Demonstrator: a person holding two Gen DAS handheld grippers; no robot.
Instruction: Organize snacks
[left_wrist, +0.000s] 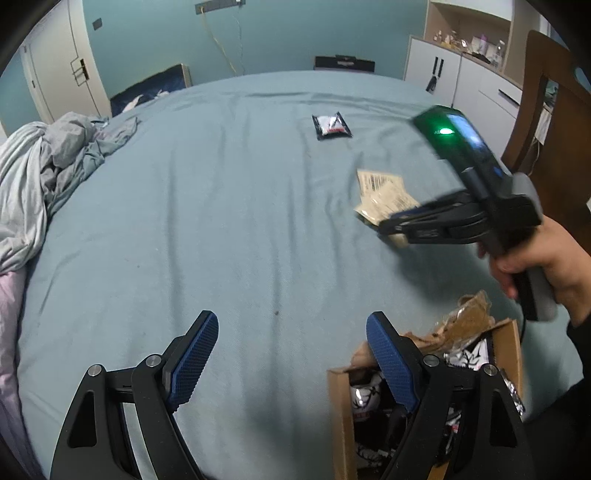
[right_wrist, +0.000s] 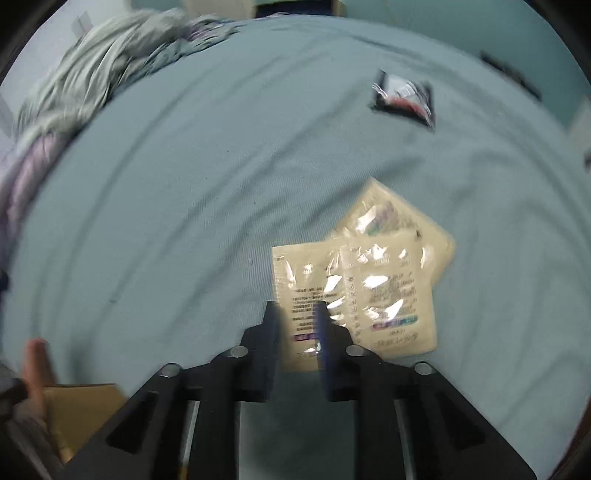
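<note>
Right gripper: fingers drawn close on the near edge of a cream snack packet, glossy, printed with fine text, overlapping more cream packets on the blue-green bedsheet. Left gripper: fingers spread wide, holding nothing. Beside it, a cardboard box holds black-and-white wrappers. One black packet lies well apart.
</note>
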